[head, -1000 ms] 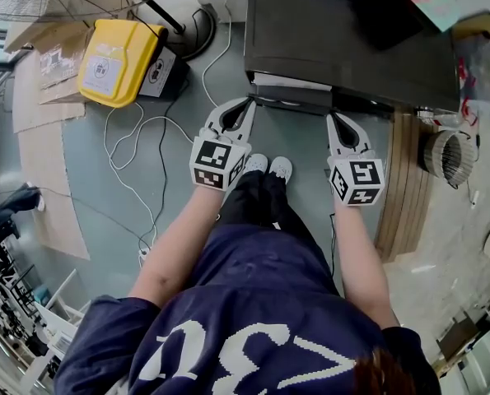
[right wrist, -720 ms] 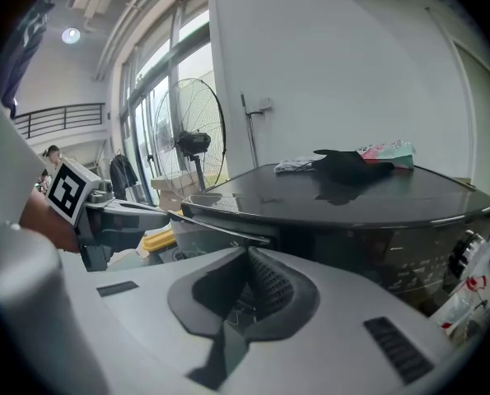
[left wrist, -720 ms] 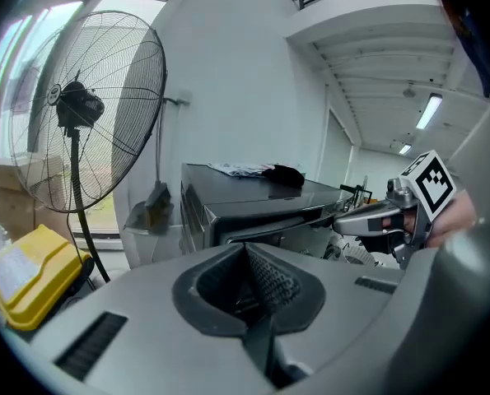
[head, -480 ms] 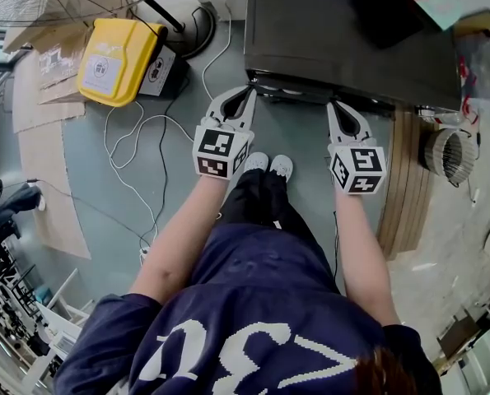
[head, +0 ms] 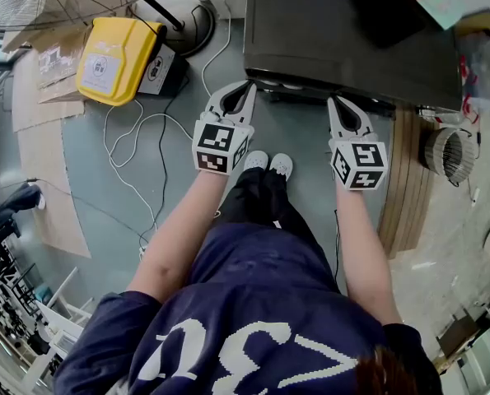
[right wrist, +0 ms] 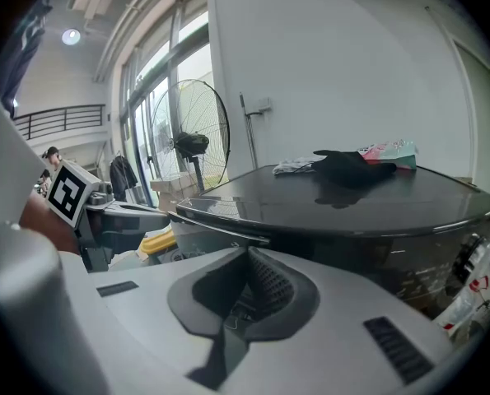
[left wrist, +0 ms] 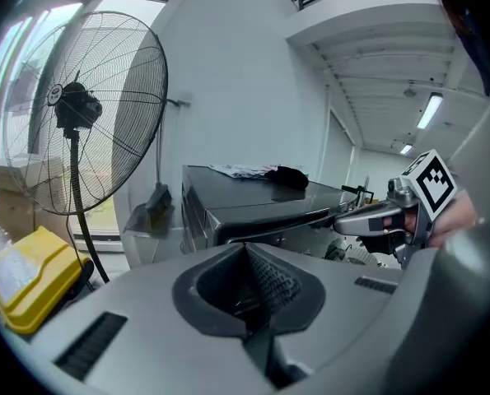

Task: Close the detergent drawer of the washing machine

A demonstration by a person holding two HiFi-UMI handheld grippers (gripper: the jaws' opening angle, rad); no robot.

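Left gripper and right gripper are both clenched and empty, tips at the washing machine's front edge. Between them the detergent drawer looks nearly flush. It is likely stiff, light plastic that slides easily, so push flat on its front face.

Both arms are stretched out forward, left forearm and right forearm bare. Left gripper is upper-middle of the frame, right gripper just right of it. Both have jaws pressed together, nothing between them.
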